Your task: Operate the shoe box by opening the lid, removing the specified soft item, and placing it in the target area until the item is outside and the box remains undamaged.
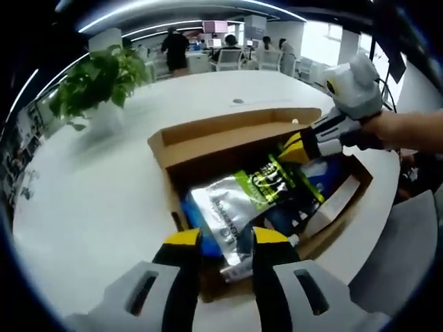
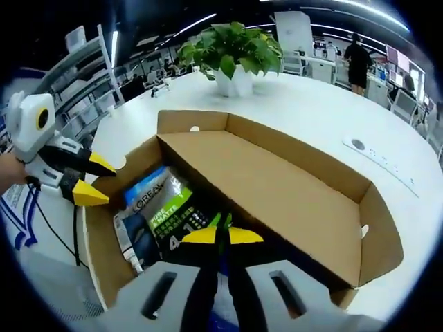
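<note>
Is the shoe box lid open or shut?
Open: the lid is folded back, and packets show inside the box.

Each handheld tool was a two-jaw gripper of pale grey moulded plastic. The left gripper [image 1: 226, 243] had two black fingers capped with bright yellow pads [image 1: 182, 238], and behind each finger a grey shoulder block carried a dark slot-shaped opening. The right gripper [image 2: 221, 236] was built the same way, with pointed yellow tips [image 2: 243, 236] on black fingers and matching slotted grey shoulders. Seen from the opposite side, each tool had a rounded white head behind its jaws, with thin black cables trailing from the rear of the left one. A person's bare hand [image 1: 387, 129] gripped the handle behind the head.
</note>
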